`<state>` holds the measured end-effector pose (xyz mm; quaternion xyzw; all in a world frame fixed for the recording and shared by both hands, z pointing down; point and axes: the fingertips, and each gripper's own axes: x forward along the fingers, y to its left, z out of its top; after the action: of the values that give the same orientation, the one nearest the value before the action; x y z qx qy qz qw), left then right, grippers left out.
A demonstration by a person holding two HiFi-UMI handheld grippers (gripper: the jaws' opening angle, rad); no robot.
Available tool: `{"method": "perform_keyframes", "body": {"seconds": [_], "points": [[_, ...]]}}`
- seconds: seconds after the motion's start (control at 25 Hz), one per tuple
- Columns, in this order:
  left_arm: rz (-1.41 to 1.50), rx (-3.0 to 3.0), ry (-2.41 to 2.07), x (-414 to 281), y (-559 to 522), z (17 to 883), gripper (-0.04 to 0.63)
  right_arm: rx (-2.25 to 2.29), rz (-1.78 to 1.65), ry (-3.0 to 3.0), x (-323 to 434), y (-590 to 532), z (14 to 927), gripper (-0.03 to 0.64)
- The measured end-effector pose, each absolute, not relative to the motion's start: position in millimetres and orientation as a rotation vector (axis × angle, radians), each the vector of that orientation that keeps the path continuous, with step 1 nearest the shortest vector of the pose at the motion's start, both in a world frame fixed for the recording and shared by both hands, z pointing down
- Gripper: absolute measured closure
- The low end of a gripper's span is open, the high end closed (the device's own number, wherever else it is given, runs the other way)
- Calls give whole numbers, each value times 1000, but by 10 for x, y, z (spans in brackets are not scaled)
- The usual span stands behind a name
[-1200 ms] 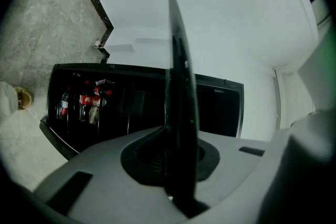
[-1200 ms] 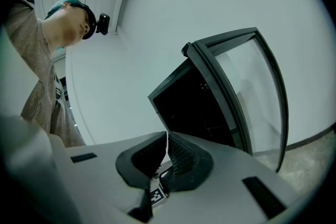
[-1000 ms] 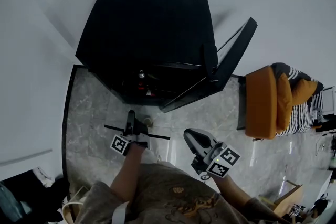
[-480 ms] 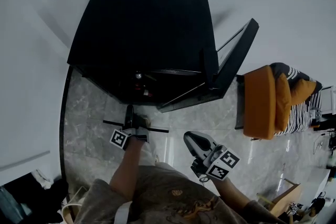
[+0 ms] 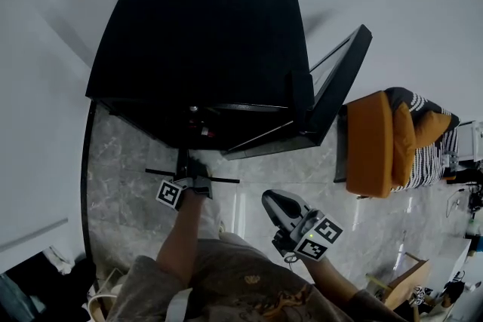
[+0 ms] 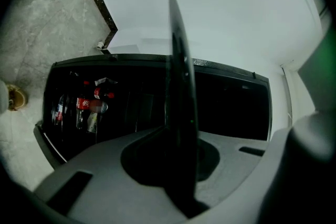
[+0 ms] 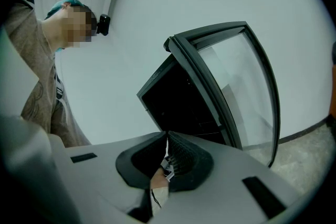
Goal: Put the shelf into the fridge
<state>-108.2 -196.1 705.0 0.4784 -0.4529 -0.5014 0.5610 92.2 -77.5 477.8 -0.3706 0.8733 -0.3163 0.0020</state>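
Observation:
A black fridge [image 5: 204, 49] stands against the white wall with its glass door [image 5: 332, 94] swung open to the right. My left gripper [image 5: 183, 168] is shut on a thin dark-edged shelf [image 5: 223, 179], held level just in front of the open fridge. In the left gripper view the shelf [image 6: 181, 107] runs edge-on between the jaws, with the fridge's dark inside [image 6: 157, 107] beyond it. My right gripper [image 5: 270, 201] hangs lower right, jaws together with nothing in them. The right gripper view shows the fridge [image 7: 184, 97] and its door [image 7: 236, 81].
Several cola bottles [image 6: 84, 107] stand inside the fridge at the left. An orange chair [image 5: 381, 143] with striped cloth [image 5: 430, 154] stands right of the door. A dark baseboard [image 5: 84, 185] edges the marble floor [image 5: 128, 192] at the left. A sandal [image 6: 16, 97] lies on the floor.
My left gripper has carried the shelf forward, closer to the fridge opening. The right gripper has barely moved.

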Motion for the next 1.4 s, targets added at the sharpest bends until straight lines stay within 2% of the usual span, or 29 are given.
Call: {"method": "perform_keyframes", "body": {"seconds": [1.4], "points": [[-1165,1207,-1165,-999,-2550,7197,575,-1209,-1065,2707,899,-738,4890,592]]}}
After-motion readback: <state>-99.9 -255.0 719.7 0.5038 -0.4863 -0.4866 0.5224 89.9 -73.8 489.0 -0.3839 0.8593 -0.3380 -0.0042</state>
